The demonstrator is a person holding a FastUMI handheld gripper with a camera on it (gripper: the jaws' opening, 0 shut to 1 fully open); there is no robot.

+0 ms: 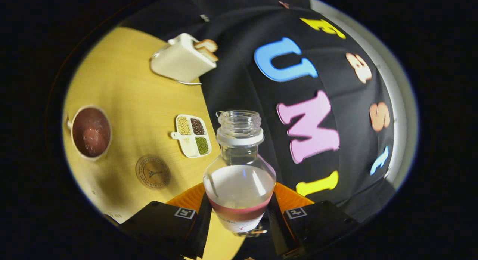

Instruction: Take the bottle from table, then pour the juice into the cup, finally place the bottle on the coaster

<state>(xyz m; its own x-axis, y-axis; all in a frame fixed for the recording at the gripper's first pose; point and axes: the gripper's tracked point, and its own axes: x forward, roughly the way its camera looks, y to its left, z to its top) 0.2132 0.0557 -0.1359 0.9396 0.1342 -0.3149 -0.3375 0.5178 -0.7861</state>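
My gripper [239, 211] is shut on a clear uncapped bottle [239, 178], one finger pressing each side of its body. A thin layer of red juice lies low in the bottle, near the fingers. The whole view is tilted, and the bottle is held up off the yellow table [127, 103]. Far off to the left stands a white cup [90, 132] filled with reddish-brown juice. A round brown coaster [152, 172] lies on the table between the cup and my left finger [203, 215].
A white divided dish [191, 135] of beans and seeds sits just left of the bottle's neck. A white toaster [183, 59] with toast in it stands further back, by the booth's black cloth wall.
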